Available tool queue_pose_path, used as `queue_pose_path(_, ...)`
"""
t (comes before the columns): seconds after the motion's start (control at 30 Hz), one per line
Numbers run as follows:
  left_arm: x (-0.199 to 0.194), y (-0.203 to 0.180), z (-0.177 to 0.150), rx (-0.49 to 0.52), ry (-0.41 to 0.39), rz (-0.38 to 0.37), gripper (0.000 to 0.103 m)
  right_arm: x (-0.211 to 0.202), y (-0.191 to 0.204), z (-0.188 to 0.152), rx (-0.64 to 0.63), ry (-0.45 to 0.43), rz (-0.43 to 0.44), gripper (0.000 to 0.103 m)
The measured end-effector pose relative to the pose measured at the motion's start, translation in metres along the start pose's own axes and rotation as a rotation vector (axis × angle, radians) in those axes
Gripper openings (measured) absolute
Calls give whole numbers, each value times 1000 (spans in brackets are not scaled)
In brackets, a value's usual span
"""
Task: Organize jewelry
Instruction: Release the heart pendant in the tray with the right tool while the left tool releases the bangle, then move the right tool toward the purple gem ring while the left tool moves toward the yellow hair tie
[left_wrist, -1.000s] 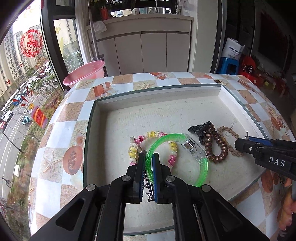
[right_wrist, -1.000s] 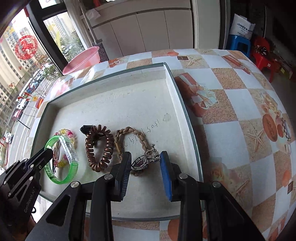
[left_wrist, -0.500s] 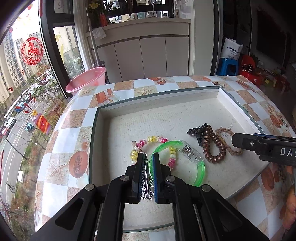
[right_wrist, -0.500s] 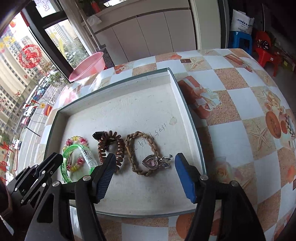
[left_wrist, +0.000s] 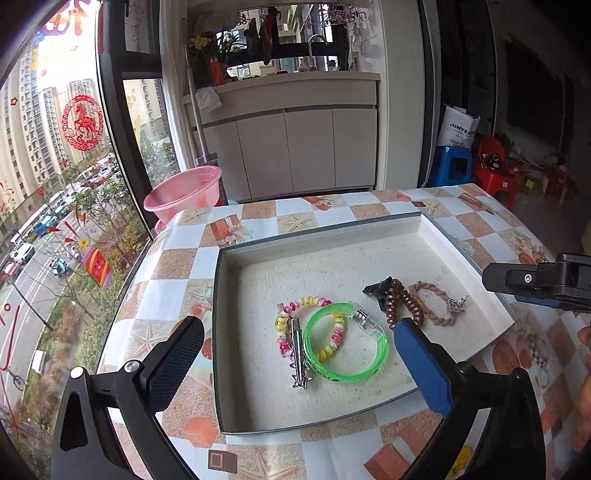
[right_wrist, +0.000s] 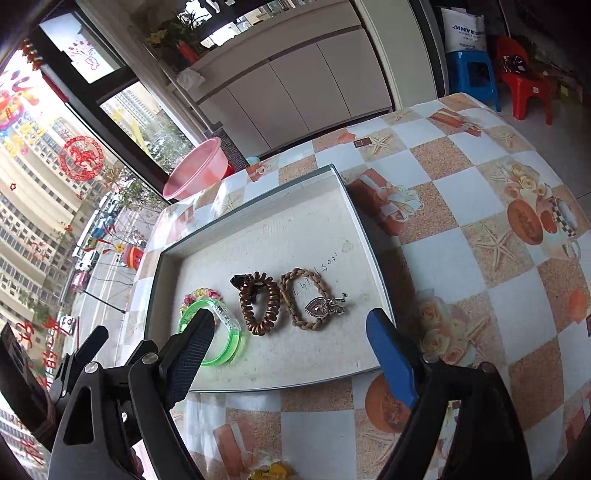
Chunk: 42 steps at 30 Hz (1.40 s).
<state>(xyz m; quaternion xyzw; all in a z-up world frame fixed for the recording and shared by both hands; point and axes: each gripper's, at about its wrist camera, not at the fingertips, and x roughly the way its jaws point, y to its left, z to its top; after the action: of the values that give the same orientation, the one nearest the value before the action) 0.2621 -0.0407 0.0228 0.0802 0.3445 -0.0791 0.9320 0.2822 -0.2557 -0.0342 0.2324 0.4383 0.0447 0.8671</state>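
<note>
Left wrist view: left gripper (left_wrist: 295, 343) with jaws spread wide, nothing between them, hanging above the near part of a shallow white tray (left_wrist: 369, 225) on a checked tablecloth (left_wrist: 177, 258)
Right wrist view: right gripper (right_wrist: 291, 332) also wide apart and empty, above the tray's near edge
Tray contents, left side: silver hair clip (left_wrist: 298, 354) lying flat beside a green bangle (left_wrist: 345, 341), which overlaps a pastel coil hair tie (left_wrist: 295, 306)
Tray contents, right side: brown coil hair tie (right_wrist: 260, 308) with a small dark clip touching its far end, then a braided cord bracelet (right_wrist: 303, 299) with a heart pendant (right_wrist: 317, 307) resting on its near side
Progress: five or so pieces sit in a loose row inside the tray; both grippers empty, so these look placed
Left to do: a yellow item (right_wrist: 271, 472) shows on the cloth at the bottom edge of the right wrist view, possibly another piece; too cut off to tell
Change since earlier: a second ago the left jaws were pinched on the silver hair clip and the right jaws stood close around the heart pendant; both have just been opening, both pieces now lie free, and both grippers sit higher and further back from the tray
</note>
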Motion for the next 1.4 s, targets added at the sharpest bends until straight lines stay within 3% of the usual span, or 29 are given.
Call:
queue_pose_path(0.07, -6, 0, -1, 2, -3, -4, 103, -9, -2, -5, 5, -8, 0, 96)
queue_pose_path(0.43, -31, 1, -18, -12, 23, -55, 103, -57, -1, -42, -65, -71, -48, 103)
queue_pose_path(0.8, -42, -7, -57, 44, 70, -115, 103, -54, -9, -115, -147, 85, -113, 103)
queue_pose_path(1.1, -28, -41, -92, 212, 150, -178, 103, -53, -9, -157, -303, 126, -205, 103)
queue_pose_path(1.4, -10, -67, -103, 281, 204, -204, 103, -53, -14, -170, -332, 133, -217, 103)
